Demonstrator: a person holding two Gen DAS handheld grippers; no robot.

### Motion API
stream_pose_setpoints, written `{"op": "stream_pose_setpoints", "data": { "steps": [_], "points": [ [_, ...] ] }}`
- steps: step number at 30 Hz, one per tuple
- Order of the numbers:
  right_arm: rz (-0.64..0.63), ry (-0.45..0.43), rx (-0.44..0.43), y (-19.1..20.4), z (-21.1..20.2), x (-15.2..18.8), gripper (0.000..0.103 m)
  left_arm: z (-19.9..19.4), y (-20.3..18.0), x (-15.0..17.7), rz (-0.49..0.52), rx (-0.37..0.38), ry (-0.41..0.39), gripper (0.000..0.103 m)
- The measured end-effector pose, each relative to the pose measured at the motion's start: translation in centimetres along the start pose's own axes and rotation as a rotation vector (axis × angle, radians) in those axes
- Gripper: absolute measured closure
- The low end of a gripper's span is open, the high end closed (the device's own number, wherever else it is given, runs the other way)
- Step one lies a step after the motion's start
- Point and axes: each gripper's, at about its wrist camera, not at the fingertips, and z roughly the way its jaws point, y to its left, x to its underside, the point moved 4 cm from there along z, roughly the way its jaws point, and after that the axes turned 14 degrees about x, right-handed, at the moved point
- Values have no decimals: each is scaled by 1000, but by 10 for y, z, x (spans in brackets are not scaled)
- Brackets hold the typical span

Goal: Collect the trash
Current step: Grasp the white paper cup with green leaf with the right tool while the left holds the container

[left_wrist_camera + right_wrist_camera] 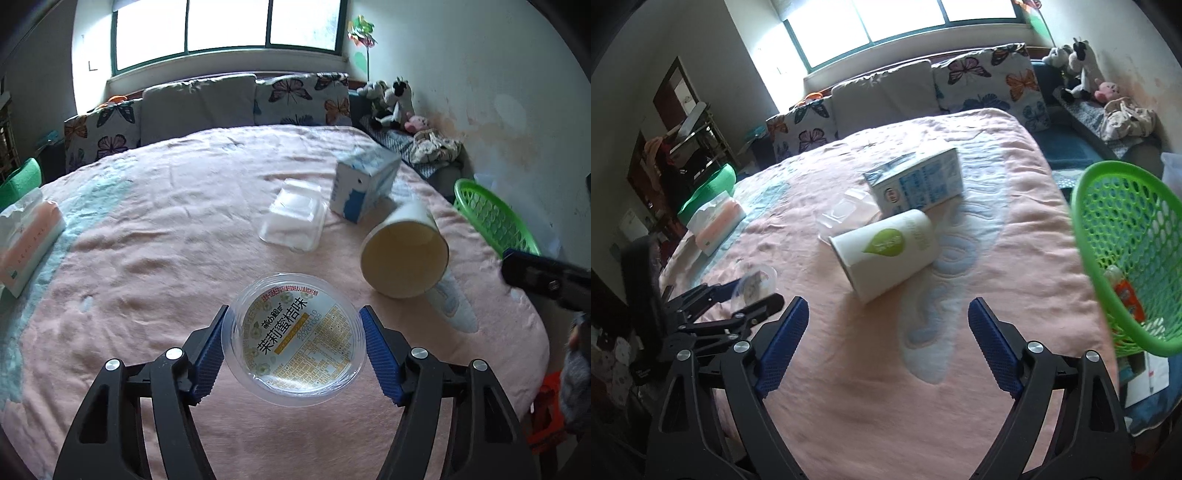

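Observation:
My left gripper (pixel 293 334) is shut on a clear plastic cup with a printed yellow lid (pixel 295 338), held above the pink bedspread; it also shows in the right wrist view (pixel 753 288). A white paper cup (pixel 404 253) lies on its side to the right, next to a blue-and-white carton (pixel 365 184) and a clear clamshell box (pixel 293 218). My right gripper (pixel 888 332) is open and empty, just short of the paper cup (pixel 886 251). The carton (pixel 916 182) lies behind the cup. A green mesh basket (pixel 1126 251) stands at the right, with an orange item inside.
A tissue pack (pixel 26 236) lies at the bed's left edge. Butterfly cushions (pixel 299 99) and stuffed toys (pixel 391 101) line the far side under the window. A shelf with clutter (pixel 683 147) stands left of the bed.

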Motion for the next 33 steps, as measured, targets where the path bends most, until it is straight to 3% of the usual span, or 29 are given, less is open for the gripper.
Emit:
{"op": "stream_pose_setpoints", "data": {
  "steps": [9,16,21,24,32,33],
  "points": [
    [149,121,-61,12,28,-30,15,-26,18,-7,-10,26,-65,36],
    [367,261,-141,5,62,-48,15,-29,33,-5,-45,52,-77,36],
    [468,311,-125,-6,78,-50,15,-30,41,-2,-59,60,-80,36],
    [477,332,-117,-8,85,-49,18,-30,44,0,-68,64,-79,36],
    [598,400,-199,-24,102,-35,26,-26,43,1,-71,67,-71,36],
    [601,400,-210,-26,101,-35,33,-25,42,0,-70,65,-69,36]
  ]
}}
